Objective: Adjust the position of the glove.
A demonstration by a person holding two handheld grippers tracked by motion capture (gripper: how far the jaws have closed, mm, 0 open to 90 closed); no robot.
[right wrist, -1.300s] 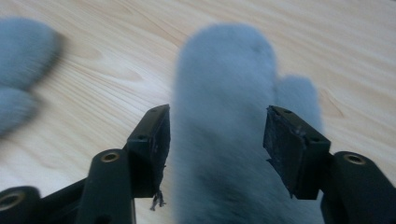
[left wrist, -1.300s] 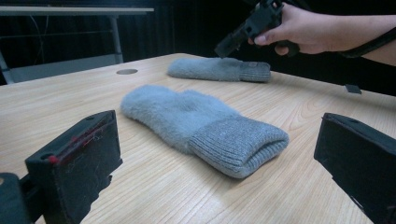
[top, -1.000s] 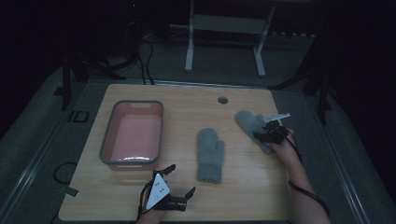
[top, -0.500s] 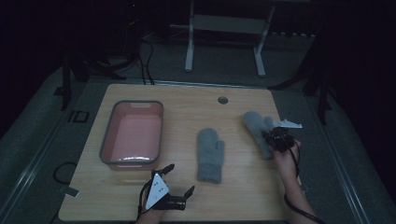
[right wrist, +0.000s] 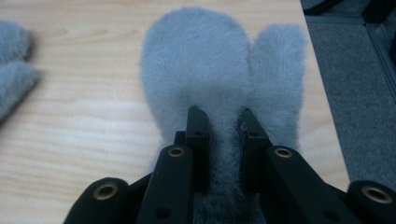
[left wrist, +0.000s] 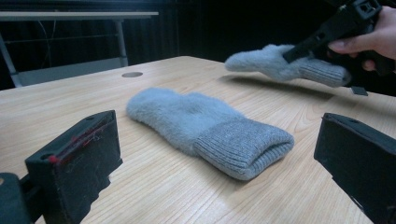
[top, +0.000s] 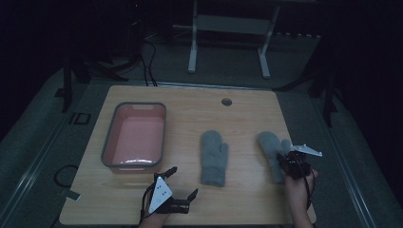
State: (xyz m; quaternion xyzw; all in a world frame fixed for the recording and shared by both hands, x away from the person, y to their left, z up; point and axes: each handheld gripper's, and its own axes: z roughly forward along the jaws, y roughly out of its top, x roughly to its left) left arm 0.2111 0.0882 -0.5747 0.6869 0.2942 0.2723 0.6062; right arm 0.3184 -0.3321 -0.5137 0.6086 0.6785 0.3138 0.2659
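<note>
At nine o'clock on the desk (top: 247, 102) sits the pink tub (top: 134, 135). The left tongs (top: 183, 202), jaws apart and empty, rest at six o'clock; the middle mitten (top: 213, 157) lies toward one o'clock of them, long axis near-to-far, cuff nearest. At three o'clock the right tongs (top: 285, 161) are clamped on the second mitten (right wrist: 210, 74), lifted off the desk.

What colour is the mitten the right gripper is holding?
Grey; the mitten in the right gripper shows best in the right gripper view.
</note>
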